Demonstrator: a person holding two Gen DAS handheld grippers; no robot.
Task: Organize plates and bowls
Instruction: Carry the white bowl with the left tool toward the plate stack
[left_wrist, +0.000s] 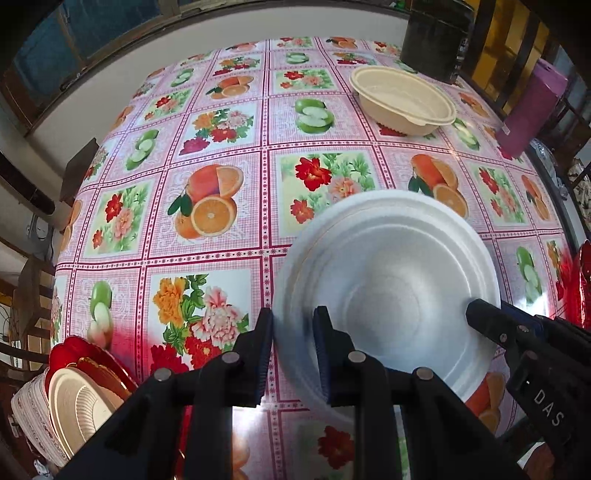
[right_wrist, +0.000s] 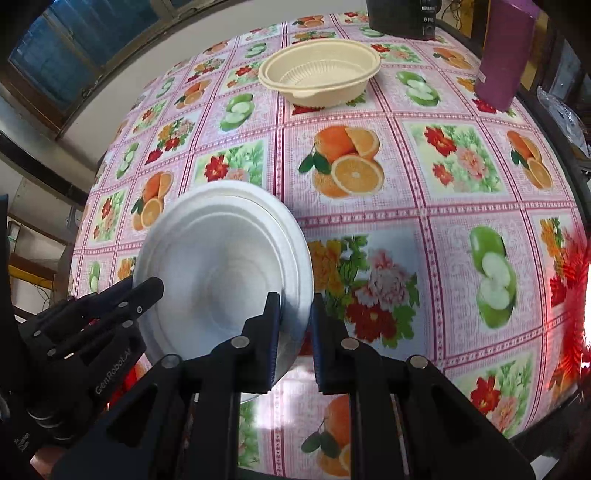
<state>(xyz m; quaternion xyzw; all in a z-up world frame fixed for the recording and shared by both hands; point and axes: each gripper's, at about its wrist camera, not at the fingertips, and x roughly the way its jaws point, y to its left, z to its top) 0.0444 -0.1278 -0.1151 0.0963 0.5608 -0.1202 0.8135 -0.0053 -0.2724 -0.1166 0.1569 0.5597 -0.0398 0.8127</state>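
A white foam bowl (left_wrist: 388, 280) is held over the table between both grippers; it also shows in the right wrist view (right_wrist: 225, 273). My left gripper (left_wrist: 293, 325) is shut on the bowl's left rim. My right gripper (right_wrist: 295, 310) is shut on its right rim and shows in the left wrist view (left_wrist: 480, 314). A beige bowl (left_wrist: 402, 98) stands at the table's far side, also in the right wrist view (right_wrist: 319, 72). A stack of plates, red and cream (left_wrist: 77, 391), sits at the near left.
The table has a pink fruit-and-flower cloth (left_wrist: 210, 206). A purple box (right_wrist: 506, 51) and a black box (right_wrist: 402, 16) stand at the far right edge. Something red (left_wrist: 583, 288) lies at the right edge.
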